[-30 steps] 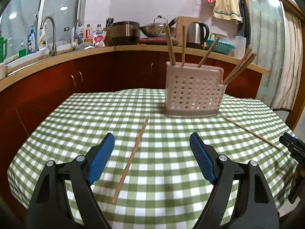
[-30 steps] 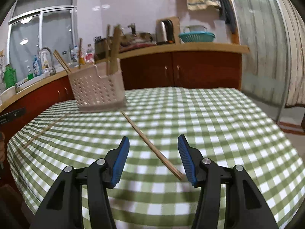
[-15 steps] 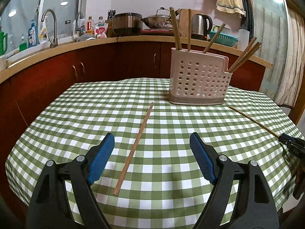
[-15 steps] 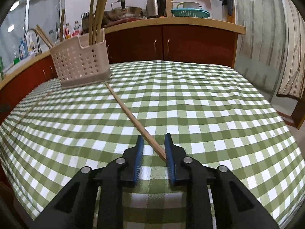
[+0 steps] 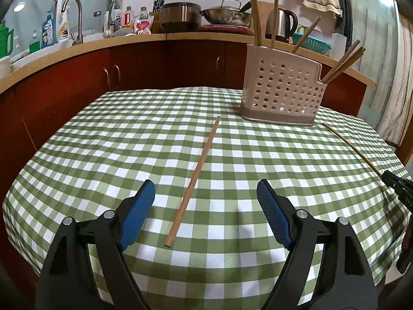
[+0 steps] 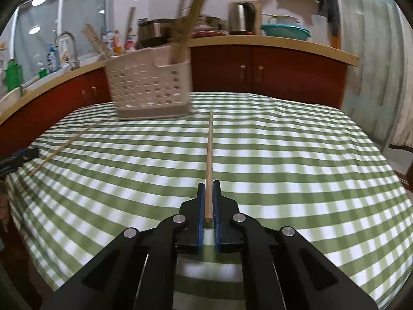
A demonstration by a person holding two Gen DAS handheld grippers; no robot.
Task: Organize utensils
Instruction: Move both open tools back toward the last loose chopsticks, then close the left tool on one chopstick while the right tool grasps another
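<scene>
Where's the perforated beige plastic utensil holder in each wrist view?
Left wrist: the perforated beige plastic utensil holder stands upper right on the green checked tablecloth, chopsticks sticking out of it.
Right wrist: same holder, blurred, upper left of centre, beyond the tip of the wooden chopstick clamped in the right gripper.
Shared landmark: the steel electric kettle on the counter behind it.

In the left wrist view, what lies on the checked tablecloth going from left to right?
Loose wooden chopstick between the open left gripper's fingers → perforated beige plastic utensil holder → second wooden chopstick → black right gripper tip.
</scene>
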